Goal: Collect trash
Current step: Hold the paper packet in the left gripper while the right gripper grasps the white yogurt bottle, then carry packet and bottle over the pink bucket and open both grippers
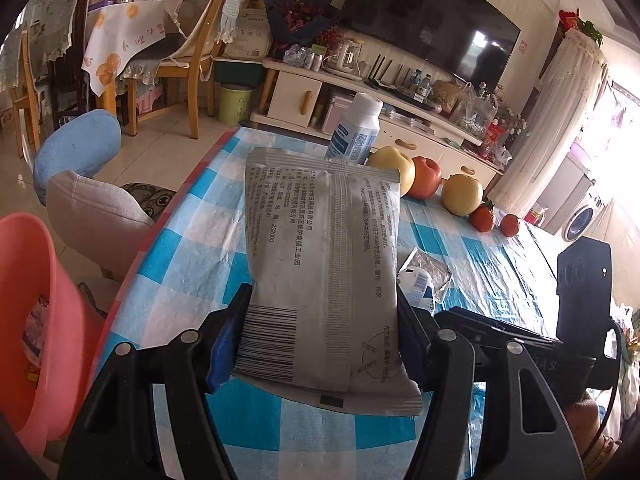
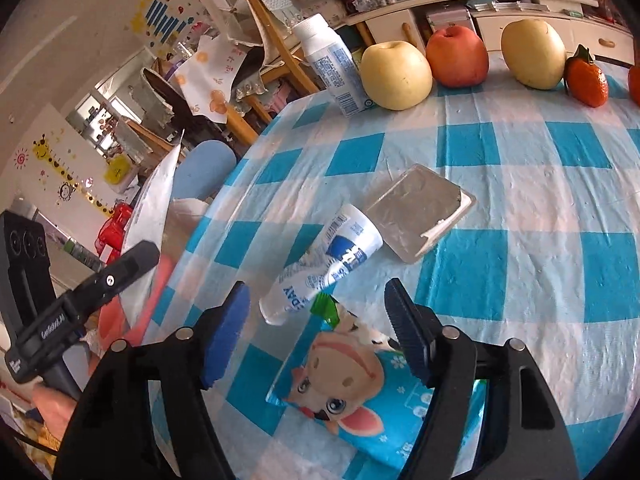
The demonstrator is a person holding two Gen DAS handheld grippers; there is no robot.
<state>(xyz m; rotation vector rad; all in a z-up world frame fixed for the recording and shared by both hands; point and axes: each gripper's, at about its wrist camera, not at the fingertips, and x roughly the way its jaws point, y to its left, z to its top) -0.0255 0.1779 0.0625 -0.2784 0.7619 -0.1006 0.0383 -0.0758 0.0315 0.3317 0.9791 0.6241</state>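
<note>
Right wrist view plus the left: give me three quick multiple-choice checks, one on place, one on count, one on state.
1. Where does the crushed white bottle lie?
A. in the pink bin
B. on the checked cloth, beside the foil tray
C. on the floor

2. How many large round fruits stand in the row?
A. one
B. three
C. five

3. The left gripper is:
A. empty
B. out of view
C. clamped on a grey packet

B: it lies by the foil tray.
B: two yellow, one red.
C: the grey packet sits between its pads.
</note>
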